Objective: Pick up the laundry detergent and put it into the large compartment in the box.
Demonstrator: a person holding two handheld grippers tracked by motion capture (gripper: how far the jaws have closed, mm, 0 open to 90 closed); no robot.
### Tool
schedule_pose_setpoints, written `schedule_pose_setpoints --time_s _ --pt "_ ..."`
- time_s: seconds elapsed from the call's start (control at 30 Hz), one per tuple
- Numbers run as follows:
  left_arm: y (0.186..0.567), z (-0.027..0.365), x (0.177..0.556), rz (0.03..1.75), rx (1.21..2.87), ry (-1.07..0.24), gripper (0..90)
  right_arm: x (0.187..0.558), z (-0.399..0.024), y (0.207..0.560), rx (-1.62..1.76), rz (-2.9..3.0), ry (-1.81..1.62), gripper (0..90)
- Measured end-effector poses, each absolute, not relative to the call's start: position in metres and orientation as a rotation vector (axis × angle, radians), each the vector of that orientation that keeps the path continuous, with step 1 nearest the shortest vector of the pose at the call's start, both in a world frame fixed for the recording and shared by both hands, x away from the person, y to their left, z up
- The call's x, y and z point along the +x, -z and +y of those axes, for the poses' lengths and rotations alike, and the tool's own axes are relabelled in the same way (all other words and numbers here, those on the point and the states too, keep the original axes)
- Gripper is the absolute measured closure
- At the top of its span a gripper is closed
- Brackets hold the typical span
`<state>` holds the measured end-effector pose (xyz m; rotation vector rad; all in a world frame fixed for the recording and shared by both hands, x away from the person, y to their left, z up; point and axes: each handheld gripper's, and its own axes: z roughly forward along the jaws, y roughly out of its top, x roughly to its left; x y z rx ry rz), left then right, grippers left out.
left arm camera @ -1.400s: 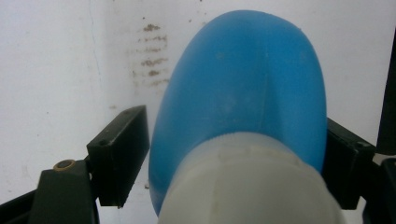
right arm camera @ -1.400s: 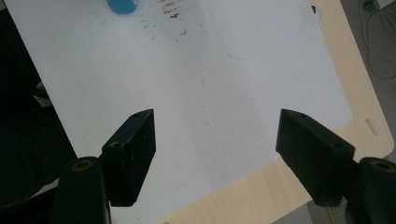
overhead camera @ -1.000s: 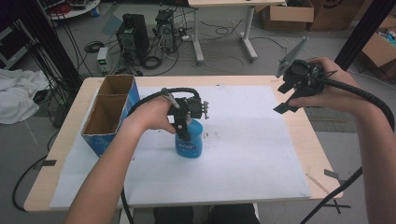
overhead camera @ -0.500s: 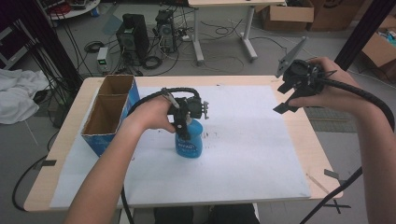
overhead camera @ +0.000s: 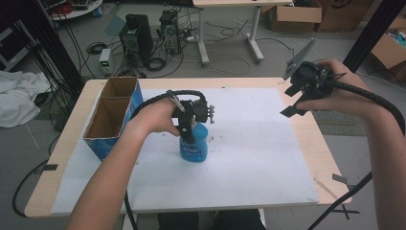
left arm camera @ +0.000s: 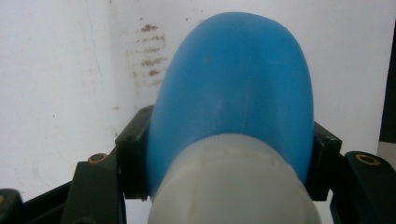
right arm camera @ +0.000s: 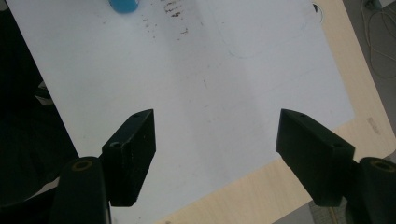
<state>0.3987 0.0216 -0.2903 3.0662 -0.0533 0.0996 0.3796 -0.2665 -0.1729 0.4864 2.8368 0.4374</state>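
A blue bottle [overhead camera: 194, 146] with a white cap stands upright near the middle of the white sheet [overhead camera: 253, 158]. From above, my left gripper [overhead camera: 187, 130] comes down over its top. In the left gripper view the black pads [left arm camera: 133, 158] press on both sides of the bottle [left arm camera: 233, 84] just below the cap; the jaws have just been closing with the bottle between them. Above the table's right edge, my right gripper [overhead camera: 293, 101] is held in the air. Its jaws [right arm camera: 215, 140] stand wide open with nothing between them, and the bottle [right arm camera: 123, 5] shows far off.
An open cardboard box [overhead camera: 112, 115] with blue sides and two compartments stands at the table's left edge. The wooden table [overhead camera: 318, 143] is covered by the white sheet, with small brown marks beside the bottle. Cables, computers and boxes lie on the floor beyond.
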Motion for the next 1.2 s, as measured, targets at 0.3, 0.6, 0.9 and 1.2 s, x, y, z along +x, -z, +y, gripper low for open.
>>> schedule_pose_setpoints --time_s 0.3,0.6,0.9,1.2 --pt "0.287 0.015 0.398 -0.018 3.1 -0.113 36.7 0.376 -0.269 0.17 0.486 2.83 -0.443 28.5" --pt "0.25 0.018 0.402 0.22 3.109 -0.148 36.9 0.375 -0.269 0.171 0.483 2.829 -0.449 28.5" --pt "0.197 0.047 0.417 0.763 3.048 -0.113 37.1 0.373 -0.27 0.167 0.477 2.822 -0.454 28.5" --pt "0.141 0.096 0.427 1.337 2.811 -0.168 37.2 0.373 -0.266 0.164 0.461 2.819 -0.461 28.5"
